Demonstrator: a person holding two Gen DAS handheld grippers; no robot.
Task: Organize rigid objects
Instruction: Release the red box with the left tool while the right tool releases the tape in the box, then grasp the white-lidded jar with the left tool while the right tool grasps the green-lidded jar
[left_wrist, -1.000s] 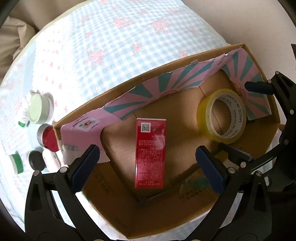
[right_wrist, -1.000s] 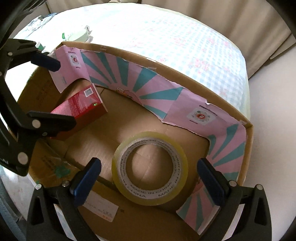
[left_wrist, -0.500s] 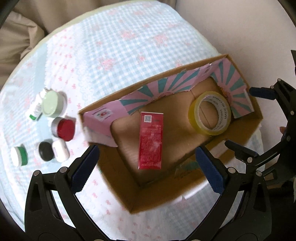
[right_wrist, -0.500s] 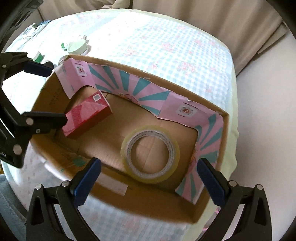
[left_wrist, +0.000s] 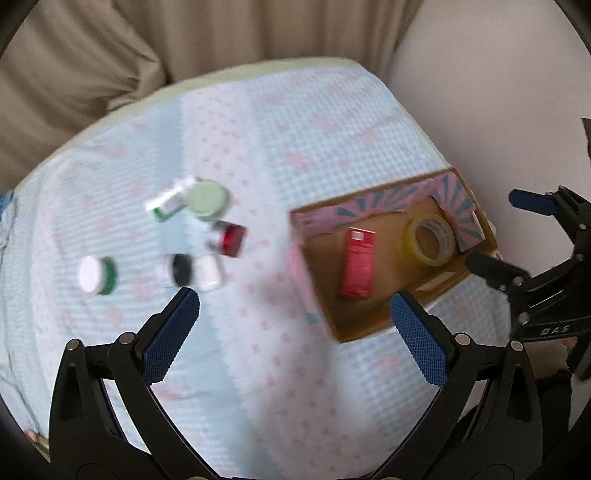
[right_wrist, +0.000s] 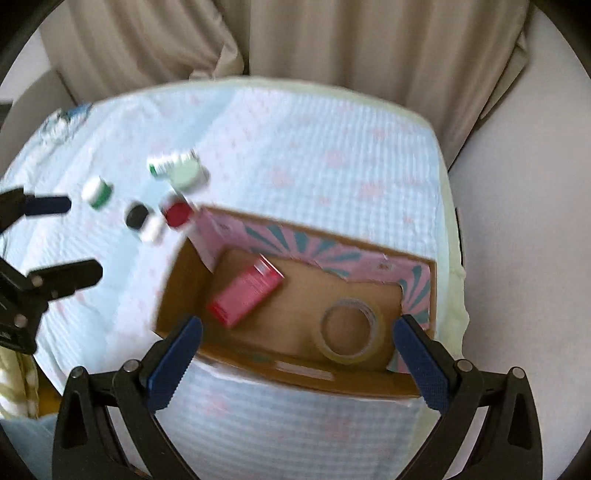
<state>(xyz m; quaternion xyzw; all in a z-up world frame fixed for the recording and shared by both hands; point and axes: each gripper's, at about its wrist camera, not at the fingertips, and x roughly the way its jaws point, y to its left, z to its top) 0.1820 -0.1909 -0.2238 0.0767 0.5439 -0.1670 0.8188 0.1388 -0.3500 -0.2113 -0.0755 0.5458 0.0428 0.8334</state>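
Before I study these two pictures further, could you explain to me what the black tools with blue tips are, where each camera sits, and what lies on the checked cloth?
Each picture comes from a wide-angle camera mounted on a hand-held two-finger gripper; a person carries one in each hand, and no robot arm is involved.

The left gripper looks down on the blue checked tablecloth. The right gripper looks over the open cardboard box with pink lining. Both are open and hold nothing.

Inside the box lie a red rectangular carton and a roll of clear yellowish tape.

Beside the box, on the cloth, stands a cluster of small jars and bottles, among them a red-capped jar and a green-and-white jar. The pictures are blurred, so finer detail is uncertain.
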